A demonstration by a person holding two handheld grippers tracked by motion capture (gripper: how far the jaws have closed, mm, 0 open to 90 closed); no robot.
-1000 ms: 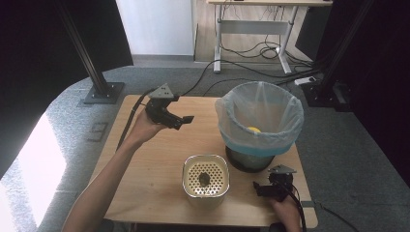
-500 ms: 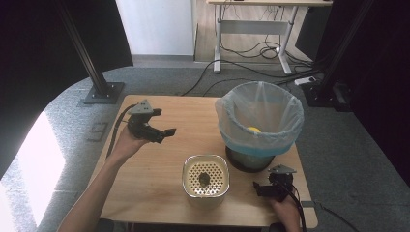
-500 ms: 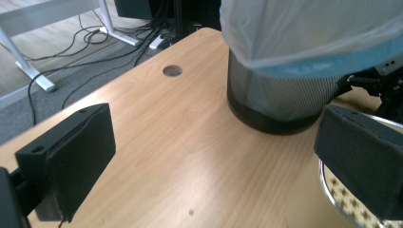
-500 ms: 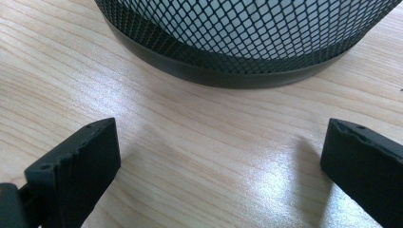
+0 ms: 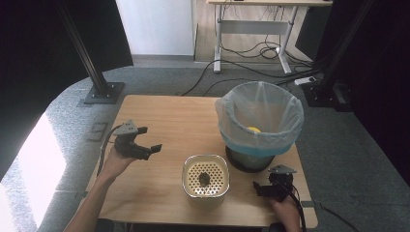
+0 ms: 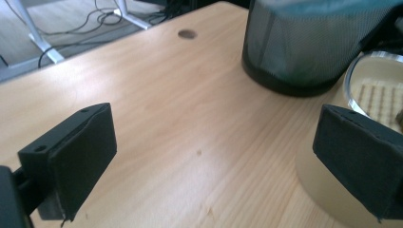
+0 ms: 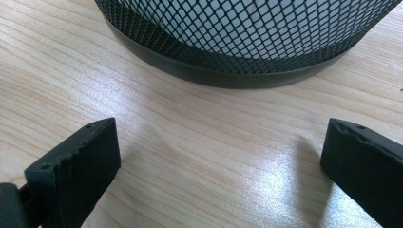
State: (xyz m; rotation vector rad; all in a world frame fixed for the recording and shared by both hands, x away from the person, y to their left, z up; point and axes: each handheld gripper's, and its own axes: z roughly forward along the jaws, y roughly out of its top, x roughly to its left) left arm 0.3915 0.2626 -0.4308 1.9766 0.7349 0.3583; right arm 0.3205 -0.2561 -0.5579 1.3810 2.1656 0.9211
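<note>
Partway done: yellow scrap already in bag-lined black mesh bin (image 5: 259, 126), dark scrap left in cream perforated strainer tub (image 5: 205, 178); left gripper (image 5: 151, 150) and right gripper (image 5: 256, 189) both spread, empty.

Black left hand-held gripper (image 5: 153, 149), grey three-cornered plate, trailing black cable, screw-holed jaws

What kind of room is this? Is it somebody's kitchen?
Probably not a kitchen; it looks more like a lab or workshop set up for recording. A small wooden table stands on grey carpet between black metal posts, and loose cables run under a desk frame behind it.
</note>
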